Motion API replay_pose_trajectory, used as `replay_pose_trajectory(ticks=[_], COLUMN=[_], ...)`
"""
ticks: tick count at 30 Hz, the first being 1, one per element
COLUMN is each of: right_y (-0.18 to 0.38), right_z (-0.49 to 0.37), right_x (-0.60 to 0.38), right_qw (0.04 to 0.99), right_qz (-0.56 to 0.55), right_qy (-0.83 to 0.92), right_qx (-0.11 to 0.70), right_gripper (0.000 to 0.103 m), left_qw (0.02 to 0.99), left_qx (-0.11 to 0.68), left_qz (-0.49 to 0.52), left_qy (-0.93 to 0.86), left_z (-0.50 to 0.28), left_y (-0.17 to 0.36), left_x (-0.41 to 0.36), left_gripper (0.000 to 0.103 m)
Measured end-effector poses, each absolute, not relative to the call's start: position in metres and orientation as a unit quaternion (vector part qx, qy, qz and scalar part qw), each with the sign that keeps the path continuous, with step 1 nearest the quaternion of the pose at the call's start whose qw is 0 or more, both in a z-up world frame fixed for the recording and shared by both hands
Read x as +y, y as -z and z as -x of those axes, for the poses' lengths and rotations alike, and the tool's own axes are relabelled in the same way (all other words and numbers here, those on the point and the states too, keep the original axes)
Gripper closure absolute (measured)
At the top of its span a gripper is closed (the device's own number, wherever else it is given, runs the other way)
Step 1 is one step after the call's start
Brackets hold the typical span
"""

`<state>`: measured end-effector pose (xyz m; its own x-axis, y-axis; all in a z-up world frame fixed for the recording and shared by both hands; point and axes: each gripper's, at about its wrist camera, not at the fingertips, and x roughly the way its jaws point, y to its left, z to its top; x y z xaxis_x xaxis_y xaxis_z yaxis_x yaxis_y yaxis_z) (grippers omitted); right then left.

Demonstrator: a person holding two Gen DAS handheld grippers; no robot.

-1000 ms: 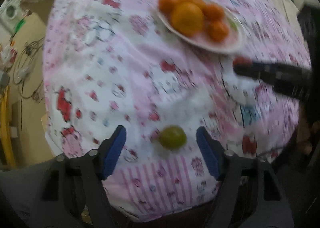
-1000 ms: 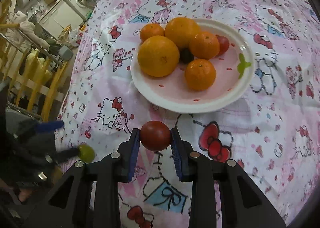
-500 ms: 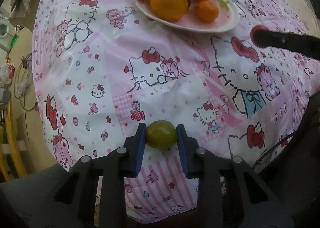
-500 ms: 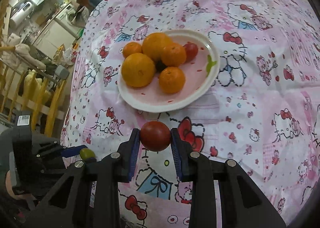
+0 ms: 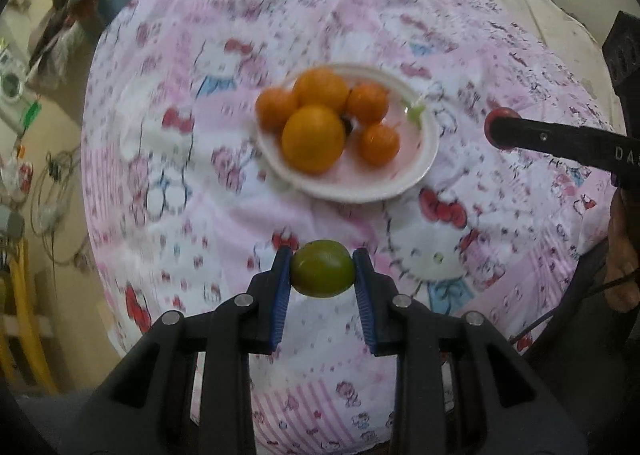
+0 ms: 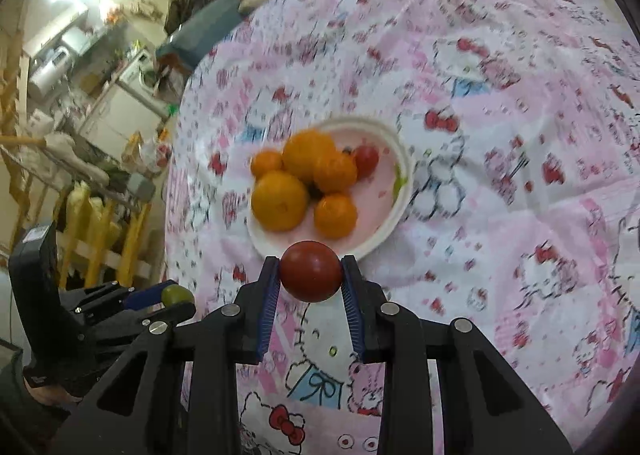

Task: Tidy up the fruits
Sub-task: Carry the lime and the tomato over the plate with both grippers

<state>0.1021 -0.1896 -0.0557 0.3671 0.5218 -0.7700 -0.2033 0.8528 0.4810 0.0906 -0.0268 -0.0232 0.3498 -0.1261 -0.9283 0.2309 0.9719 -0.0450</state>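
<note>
with the left gripper [image 5: 322, 269] clamped on the green fruit [image 5: 322, 268] and the right gripper [image 6: 310, 272] pinching the red fruit [image 6: 310, 271], both above the cloth, ease each forward over the plate [image 5: 424, 169] ahead, releasing low onto bare plate beside the oranges [image 5: 313, 137].

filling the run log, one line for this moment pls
left gripper: shut on green fruit | right gripper: shut on red fruit | plate: oranges
</note>
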Motion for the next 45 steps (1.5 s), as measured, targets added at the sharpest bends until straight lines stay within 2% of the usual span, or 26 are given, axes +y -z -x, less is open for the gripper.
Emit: replay_pose_trajectory(ticks=[9,18,24,45], right_y=[0.040,0.054,0.074,0.133], right_z=[-0.131,-0.153,-0.173,-0.203], right_x=[-0.219,-0.217,-0.221,-0.186], right_qw=[0.823,0.820,0.802,0.761], right_qz=[-0.175,-0.167,-0.194,-0.144], right_qy=[-0.208,-0.201,-0.208,-0.219], right_qx=[0.499,0.509,0.526,0.594], right_gripper=[0.071,0.071,0.071,0.070], left_qw=[0.822,0.809,0.801,0.789], left_qx=[0.559,0.584,0.595,0.611], left_qz=[-0.017,0.020,0.013,-0.002], left_qy=[0.102,0.070,0.071,0.060], left_z=[-0.129,-0.158,-0.166,-0.180], left_y=[0.022,0.049,0.067,0.099], left_x=[-0.049,-0.060,-0.072,-0.086], left_gripper=[0.076,0.076,0.076,0.076])
